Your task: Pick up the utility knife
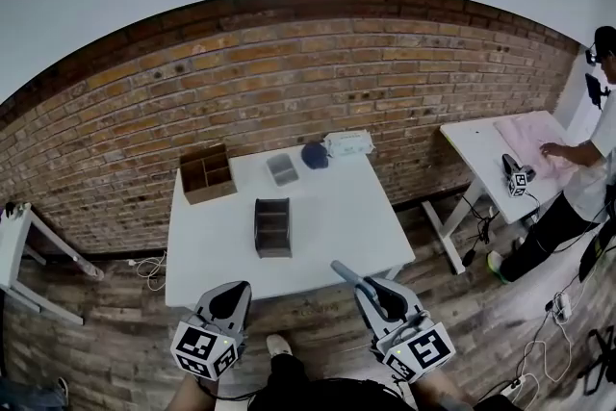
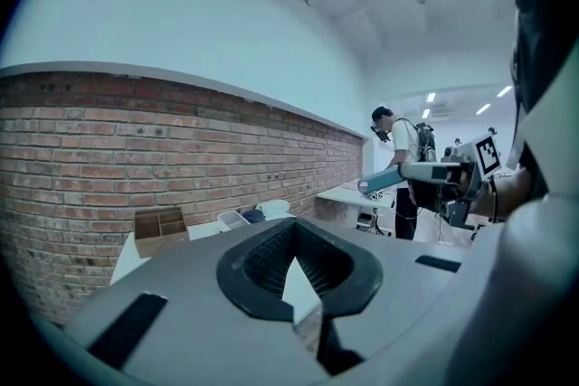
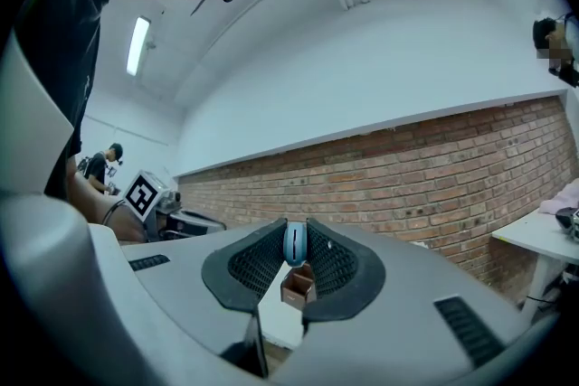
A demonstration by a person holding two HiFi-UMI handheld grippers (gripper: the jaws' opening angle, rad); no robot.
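A brick wall (image 1: 289,72) runs behind a white table (image 1: 327,217) that stands on a wood-plank floor (image 1: 96,332). Both claws are at the table's near edge, pointing across it toward the wall.

The right claw (image 1: 377,292) is clenched on the utility knife (image 1: 346,273). Its own view shows the blue-grey knife pinched between the ribbed pads at their tips. From the head view the knife sticks out past the tips, slanting toward the left claw's side, with its far end showing against the table's near edge. The left claw (image 1: 234,294) is closed with nothing in it. Its tips meet, and only a wedge of white table shows through the gap behind them.

Ahead of the claws, about mid-table and closer to the left claw's line, stands a dark little rack (image 1: 272,227). Farther on and out to the left claw's left sits a brown cardboard box (image 1: 207,173) with compartments. Beyond the rack, a clear tub (image 1: 282,168), a dark blue cap (image 1: 315,155) and a white packet (image 1: 348,143) lie in a row by the wall, running toward the right claw's side.

Well off to the right claw's right is a second table (image 1: 481,144). A person (image 1: 577,188) leans over it with a hand on a pink sheet (image 1: 529,132).
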